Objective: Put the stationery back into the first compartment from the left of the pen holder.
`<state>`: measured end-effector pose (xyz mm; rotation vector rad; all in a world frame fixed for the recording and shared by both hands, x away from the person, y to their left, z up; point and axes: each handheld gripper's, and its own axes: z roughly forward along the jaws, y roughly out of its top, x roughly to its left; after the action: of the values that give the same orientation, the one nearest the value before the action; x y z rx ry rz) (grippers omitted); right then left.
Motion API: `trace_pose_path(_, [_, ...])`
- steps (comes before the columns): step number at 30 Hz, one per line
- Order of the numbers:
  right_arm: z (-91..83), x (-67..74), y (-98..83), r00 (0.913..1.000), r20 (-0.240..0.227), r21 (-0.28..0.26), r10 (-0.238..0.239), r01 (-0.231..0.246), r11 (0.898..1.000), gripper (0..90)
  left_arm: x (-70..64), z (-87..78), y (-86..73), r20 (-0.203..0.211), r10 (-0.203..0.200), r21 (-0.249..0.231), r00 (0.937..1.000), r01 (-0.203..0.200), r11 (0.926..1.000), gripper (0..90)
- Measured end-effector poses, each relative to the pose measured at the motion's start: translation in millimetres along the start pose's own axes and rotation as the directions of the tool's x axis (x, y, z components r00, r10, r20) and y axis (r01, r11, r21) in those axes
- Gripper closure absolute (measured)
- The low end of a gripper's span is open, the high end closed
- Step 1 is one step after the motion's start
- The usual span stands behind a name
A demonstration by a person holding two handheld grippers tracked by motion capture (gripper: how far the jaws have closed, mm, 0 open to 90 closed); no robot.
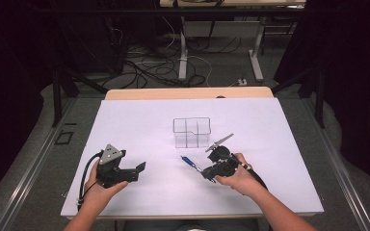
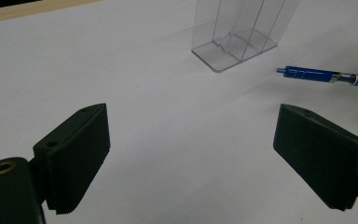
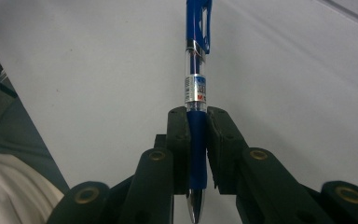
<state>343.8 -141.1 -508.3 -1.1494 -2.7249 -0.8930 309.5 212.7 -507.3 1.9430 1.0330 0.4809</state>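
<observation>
A blue pen [image 3: 196, 70] with a clear barrel is clamped between the pads of my right gripper [image 3: 198, 122], clip end pointing away and tip towards the camera. From above, the right gripper [image 1: 205, 172] is held just over the white table at front right, and the pen [image 1: 189, 161] sticks out to its left. My left gripper [image 1: 138, 172] is at front left with its jaws wide apart and nothing between them. Past the left gripper [image 2: 193, 140], a clear divided box [image 2: 235, 35] stands upright with the pen [image 2: 314, 74] to its right. The box [image 1: 191, 132] is at the table's middle.
A white sheet [image 1: 139, 120] covers the table, and a wooden edge [image 1: 188, 93] shows at the far side. Beyond it are cables and desk legs [image 1: 183, 62] on the floor. Grey floor with metal rails flanks the table.
</observation>
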Motion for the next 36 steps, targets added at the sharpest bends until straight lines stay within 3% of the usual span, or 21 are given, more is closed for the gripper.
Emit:
trace_pose_path(2, [-2.0,-1.7,1.3,0.9999,-0.01,0.0,-0.007,0.007,1.0,80.2,-2.1,0.6,0.6,-0.004,0.013,0.002,0.9999,-0.013,0.9999,10.8])
trace_pose_path(4, [-4.1,-4.6,2.8,0.9982,-0.057,-0.003,0.019,-0.02,1.0,80.2,-3.8,0.9,0.8,-0.006,0.023,0.001,0.9997,-0.023,0.9997,11.1])
trace_pose_path(11, [-7.9,-15.6,10.4,0.9885,-0.143,0.035,0.049,-0.044,0.998,80.2,-8.5,1.1,2.6,-0.006,0.048,0.005,0.9988,-0.048,0.9988,12.1])
trace_pose_path(12, [-9.2,-17.0,11.4,0.9862,-0.156,0.042,0.055,-0.049,0.998,80.2,-9.4,1.0,3.2,-0.003,0.048,0.002,0.9989,-0.048,0.9989,12.4])
trace_pose_path(13, [-7.7,-18.9,11.4,0.9839,-0.169,0.014,0.057,-0.056,0.998,80.2,-10.3,1.0,3.8,-0.002,0.054,0.001,0.9985,-0.054,0.9985,13.0])
trace_pose_path(14, [-11.4,-20.9,13.7,0.9809,-0.185,0.054,0.059,-0.05,0.997,80.2,-11.5,0.7,4.6,-0.005,0.061,0.003,0.9981,-0.061,0.9981,13.4])
trace_pose_path(15, [-11.3,-21.0,14.0,0.9765,-0.197,0.038,0.086,-0.081,0.996,80.2,-12.6,0.6,5.4,-0.004,0.065,0.003,0.9978,-0.065,0.9978,13.8])
trace_pose_path(16, [-13.9,-23.6,16.3,0.9762,-0.204,0.064,0.073,-0.062,0.996,80.2,-13.8,0.6,6.2,-0.002,0.069,0.002,0.9976,-0.069,0.9976,14.1])
trace_pose_path(18, [-14.7,-24.4,18.3,0.9708,-0.224,0.043,0.087,-0.079,0.996,80.2,-16.1,0.7,7.9,-0.002,0.089,0.002,0.996,-0.089,0.996,14.8])
trace_pose_path(19, [-17.9,-25.8,21.0,0.9701,-0.229,0.08,0.081,-0.064,0.995,80.2,-17.8,0.8,8.8,-0.005,0.096,0.006,0.9954,-0.096,0.9953,15.1])
trace_pose_path(21, [-18.1,-25.9,23.0,0.9649,-0.244,0.061,0.096,-0.084,0.995,80.2,-21.7,0.9,11.2,-0.006,0.131,0.014,0.9914,-0.131,0.9913,15.7])
trace_pose_path(24, [-21.0,-28.3,28.1,0.9606,-0.254,0.104,0.112,-0.088,0.991,80.2,-29.7,1.9,14.9,-0.029,0.19,0.022,0.9813,-0.19,0.9816,17.3])
trace_pose_path(26, [-22.0,-30.4,30.8,0.9588,-0.26,0.115,0.116,-0.088,0.989,80.2,-35.6,2.4,17.3,-0.02,0.223,0.028,0.9745,-0.223,0.9745,19.7])
trace_pose_path(27, [-20.5,-30.3,30.8,0.953,-0.274,0.092,0.13,-0.109,0.99,80.2,-38.0,3.4,18.7,-0.024,0.254,0.027,0.9668,-0.254,0.9669,20.5])
trace_pose_path(28, [-22.6,-31.9,32.8,0.9538,-0.272,0.124,0.128,-0.097,0.988,80.2,-40.7,3.6,20.3,-0.023,0.281,0.036,0.9595,-0.28,0.9594,21.3])
trace_pose_path(29, [-22.2,-32.2,33.1,0.9522,-0.276,0.119,0.131,-0.102,0.988,80.2,-44.2,4.9,20.9,-0.031,0.299,0.03,0.9538,-0.298,0.9541,22.6])
trace_pose_path(30, [-21.1,-31.1,32.4,0.9449,-0.285,0.103,0.161,-0.137,0.985,80.2,-46.3,5.7,22.2,-0.04,0.337,0.029,0.9405,-0.337,0.9412,24.2])
trace_pose_path(33, [-23.8,-33.5,33.9,0.9457,-0.279,0.144,0.167,-0.131,0.981,80.2,-56.0,8.4,25.0,-0.026,0.392,0.044,0.9196,-0.391,0.9194,28.2])
trace_pose_path(34, [-23.8,-34.2,34.0,0.9452,-0.28,0.141,0.168,-0.133,0.981,80.2,-58.8,9.2,25.9,-0.024,0.41,0.051,0.9117,-0.409,0.9113,29.1])
trace_pose_path(35, [-21.6,-34.3,32.9,0.9429,-0.289,0.103,0.165,-0.14,0.985,80.2,-61.7,10.0,26.7,-0.024,0.429,0.056,0.903,-0.427,0.9025,29.8])
trace_pose_path(36, [-23.5,-34.6,33.6,0.9406,-0.29,0.127,0.176,-0.144,0.981,80.2,-64.8,11.1,27.2,-0.027,0.444,0.055,0.8955,-0.442,0.8951,30.5])
